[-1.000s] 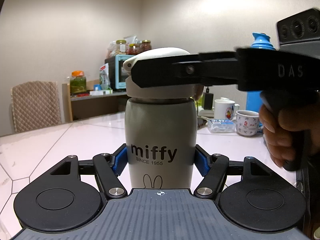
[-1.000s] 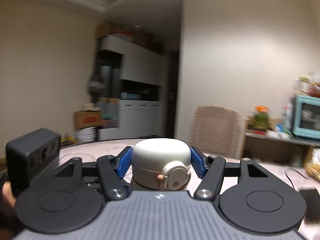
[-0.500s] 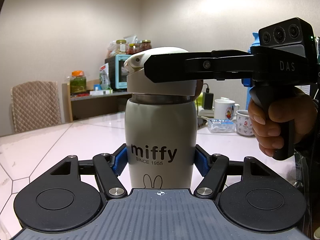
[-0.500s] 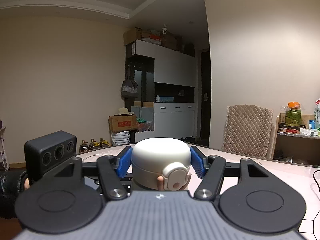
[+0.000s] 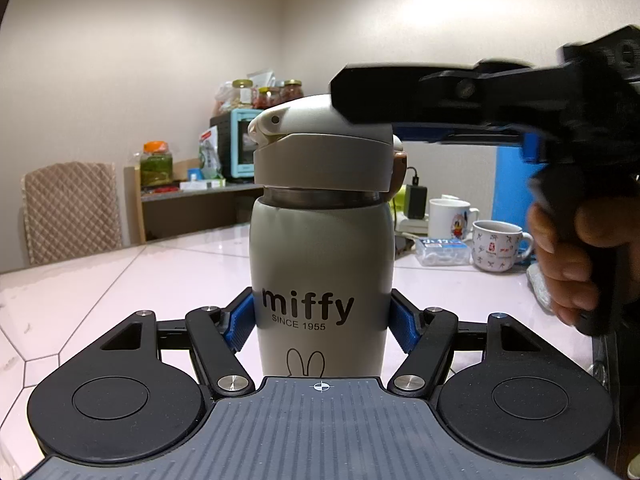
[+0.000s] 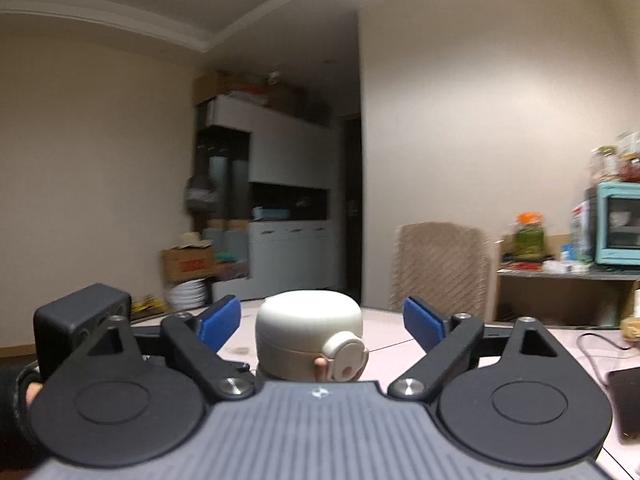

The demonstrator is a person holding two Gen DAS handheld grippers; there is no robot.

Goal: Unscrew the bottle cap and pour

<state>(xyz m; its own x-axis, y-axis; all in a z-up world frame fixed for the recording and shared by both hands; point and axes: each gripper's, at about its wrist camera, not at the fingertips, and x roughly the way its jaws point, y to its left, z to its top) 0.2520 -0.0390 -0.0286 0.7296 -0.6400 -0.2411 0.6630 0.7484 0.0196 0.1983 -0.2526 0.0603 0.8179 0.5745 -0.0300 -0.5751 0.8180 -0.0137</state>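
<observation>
Jaws, left gripper (image 5: 322, 314): closed narrow on the lower body of the bottle (image 5: 320, 264), blue pads (image 5: 239, 322) pressed against both sides just beside the "miffy" lettering. Bottle upright between them, standing on the pale tiled table (image 5: 120, 280).

Jaws, right gripper (image 6: 320, 318): spread wide, blue pads (image 6: 219, 320) standing clear of the cap (image 6: 308, 320) on either side, a visible gap on each. Cap sits centred between them, its round latch button facing the right wrist camera. From the left wrist view the right gripper (image 5: 362, 98) reaches in from the right at cap height, one finger crossing in front of the cap's (image 5: 320, 152) dome; outline blurred. Cap looks seated on the bottle, with a metal band showing under its skirt.

Beyond the left jaws, to the right: two mugs (image 5: 498, 250), a small clear box (image 5: 442, 251), a charger (image 5: 415, 196). To the left: a quilted chair (image 5: 72, 212) and a shelf with a teal oven (image 5: 242, 144) and jars (image 5: 157, 164). Person's hand (image 5: 568, 256) grips the right gripper's handle.
</observation>
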